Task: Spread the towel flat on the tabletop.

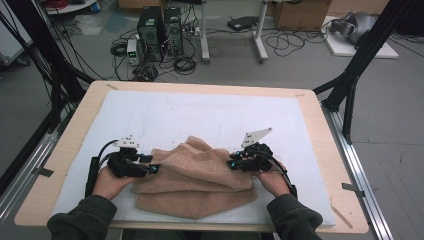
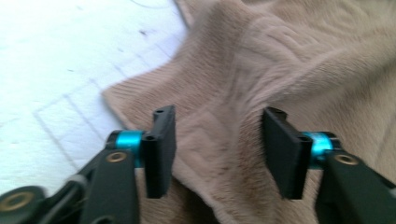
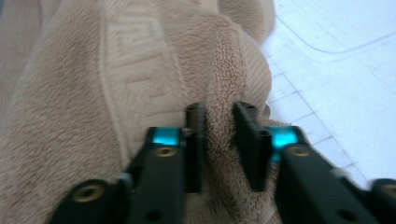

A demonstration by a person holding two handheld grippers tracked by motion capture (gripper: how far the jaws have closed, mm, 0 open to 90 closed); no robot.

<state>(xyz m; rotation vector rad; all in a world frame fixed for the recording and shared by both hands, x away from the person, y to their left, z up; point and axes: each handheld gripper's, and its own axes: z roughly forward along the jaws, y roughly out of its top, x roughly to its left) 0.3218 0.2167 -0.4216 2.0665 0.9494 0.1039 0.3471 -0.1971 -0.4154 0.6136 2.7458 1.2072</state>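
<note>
While my right gripper [image 3: 219, 140] pinches a towel [image 1: 195, 175] fold at four o'clock to anchor it, my left gripper [image 2: 217, 151] (nine o'clock) gapes over loose pile.

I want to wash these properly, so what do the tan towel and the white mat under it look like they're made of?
Tan towel: looks like cotton terry, matte and fuzzy, with looped pile and a woven key-pattern band. White mat: seems a soft, matte padded fabric or felt with faint stitched lines; the exact fibre is unclear.

R gripper [image 3: 219, 140] | jaws pinch ridge of tan towel [image 3: 93, 116]; white mat [image 3: 336, 70] at right
</note>
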